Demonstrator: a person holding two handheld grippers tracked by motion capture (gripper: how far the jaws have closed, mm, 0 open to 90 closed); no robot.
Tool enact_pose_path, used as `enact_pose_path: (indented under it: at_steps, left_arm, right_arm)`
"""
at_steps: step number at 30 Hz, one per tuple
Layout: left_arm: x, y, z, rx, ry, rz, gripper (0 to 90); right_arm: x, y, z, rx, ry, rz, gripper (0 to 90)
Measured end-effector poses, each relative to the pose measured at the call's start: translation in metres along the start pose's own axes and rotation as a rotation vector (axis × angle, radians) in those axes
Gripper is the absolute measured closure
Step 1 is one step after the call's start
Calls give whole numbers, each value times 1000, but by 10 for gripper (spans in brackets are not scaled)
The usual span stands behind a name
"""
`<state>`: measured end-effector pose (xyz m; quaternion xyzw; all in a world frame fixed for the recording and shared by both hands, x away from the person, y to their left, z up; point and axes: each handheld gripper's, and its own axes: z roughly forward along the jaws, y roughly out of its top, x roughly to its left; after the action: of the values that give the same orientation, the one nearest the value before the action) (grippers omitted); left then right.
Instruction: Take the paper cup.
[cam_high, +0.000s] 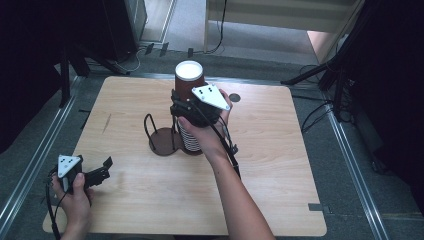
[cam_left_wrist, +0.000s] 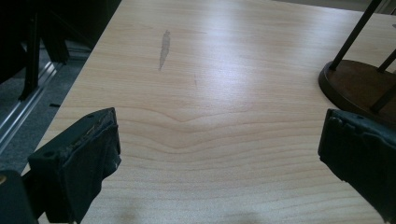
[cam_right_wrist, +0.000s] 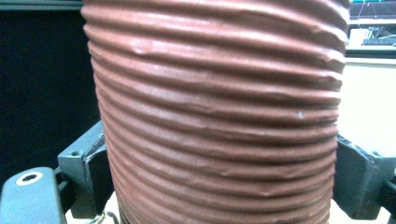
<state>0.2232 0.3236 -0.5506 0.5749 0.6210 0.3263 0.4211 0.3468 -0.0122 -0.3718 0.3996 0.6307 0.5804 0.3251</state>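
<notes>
The right gripper (cam_high: 181, 107) pinched the top brown ribbed cup (cam_high: 189, 80) of a stack of cups (cam_high: 189, 137) near the middle of the table (cam_high: 280, 165), one jaw on each side. Just left of the stack stood a wire holder (cam_high: 162, 137). The left gripper (cam_high: 102, 170) rested at the near left corner, jaws spread with nothing between them.

Right gripper (cam_high: 181, 106) raised mid-table on outstretched forearm, jaws clamped on either side of a cup (cam_right_wrist: 217, 112). Left gripper (cam_high: 102, 169) low at near-left edge, jaws spread wide, holding nothing.
</notes>
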Motion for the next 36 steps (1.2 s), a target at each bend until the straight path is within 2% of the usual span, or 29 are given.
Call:
enact_pose_path:
  at_steps: [8,11,29,36]
  left_arm:
    - [0,0,0,-3,-9,-3,0]
    - [0,0,0,-3,-9,-2,0]
    - [0,0,0,-6,-5,3,0]
    - [0,0,0,-6,-3,4,0]
  right_arm:
    - [0,14,-3,-42,10,7,111]
    - [-1,19,-5,-52,18,39,113]
    - [-4,46,-12,-101,35,63,119]
    - [-5,60,-18,-150,46,87,121]
